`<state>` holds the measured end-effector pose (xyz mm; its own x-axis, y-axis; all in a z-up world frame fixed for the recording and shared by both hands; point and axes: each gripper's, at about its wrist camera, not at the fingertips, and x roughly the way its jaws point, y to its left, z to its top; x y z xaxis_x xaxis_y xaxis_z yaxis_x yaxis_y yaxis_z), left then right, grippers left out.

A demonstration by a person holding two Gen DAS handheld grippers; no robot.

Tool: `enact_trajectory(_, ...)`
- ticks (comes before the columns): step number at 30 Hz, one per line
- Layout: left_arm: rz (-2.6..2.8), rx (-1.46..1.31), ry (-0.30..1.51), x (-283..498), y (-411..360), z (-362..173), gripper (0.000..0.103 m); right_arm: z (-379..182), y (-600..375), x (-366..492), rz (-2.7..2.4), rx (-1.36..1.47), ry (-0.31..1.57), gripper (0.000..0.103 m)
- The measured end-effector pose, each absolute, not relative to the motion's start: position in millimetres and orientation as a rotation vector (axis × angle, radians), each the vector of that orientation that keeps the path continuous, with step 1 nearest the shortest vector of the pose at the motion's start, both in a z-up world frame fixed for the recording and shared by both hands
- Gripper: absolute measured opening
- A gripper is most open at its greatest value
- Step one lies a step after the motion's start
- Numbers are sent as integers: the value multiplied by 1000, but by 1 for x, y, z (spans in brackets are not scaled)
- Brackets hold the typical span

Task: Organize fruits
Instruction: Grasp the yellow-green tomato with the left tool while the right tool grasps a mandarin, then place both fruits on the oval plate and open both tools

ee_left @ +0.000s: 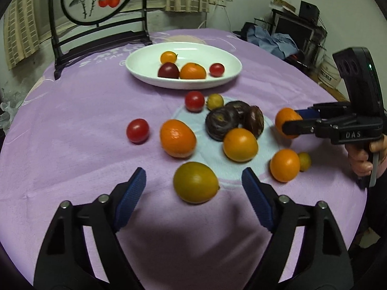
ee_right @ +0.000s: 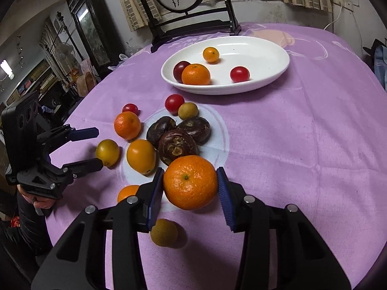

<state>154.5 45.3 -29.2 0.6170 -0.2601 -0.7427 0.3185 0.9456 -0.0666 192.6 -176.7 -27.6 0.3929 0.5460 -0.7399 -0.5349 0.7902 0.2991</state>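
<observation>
The purple tablecloth takes up pretty much everything, and the white plate sits well ahead of both grippers with four small fruits already in it.

Right gripper is clamped on a mandarin, blue pads pressed to either side of it. In the left wrist view that same mandarin is off to the right, between the right gripper's fingers.

Just ahead of the held mandarin sits a clump of three dark water chestnuts, with a yellow-orange fruit to their left.

Left gripper is spread wide, nothing in it, with a greenish-yellow fruit lying on the cloth between its open fingers, not touching either pad. Small red tomatoes sit farther ahead and to its left.
</observation>
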Motion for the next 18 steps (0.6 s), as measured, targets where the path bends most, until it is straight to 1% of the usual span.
enact_trajectory(2,-345,89,857,155,42,-33,73,-27,-177,191,689,11,942,44)
enact_trajectory(9,-354,96,896,160,40,-40,57,-27,-177,191,679,8,941,44)
enact_trajectory(10,-352,92,908,161,40,-42,53,-27,-177,192,679,9,941,44)
enact_trajectory(16,-341,72,931,164,44,-45,44,-27,-178,191,677,9,941,44)
enact_trajectory(18,-344,64,932,164,45,-45,43,-27,-178,192,677,8,940,44)
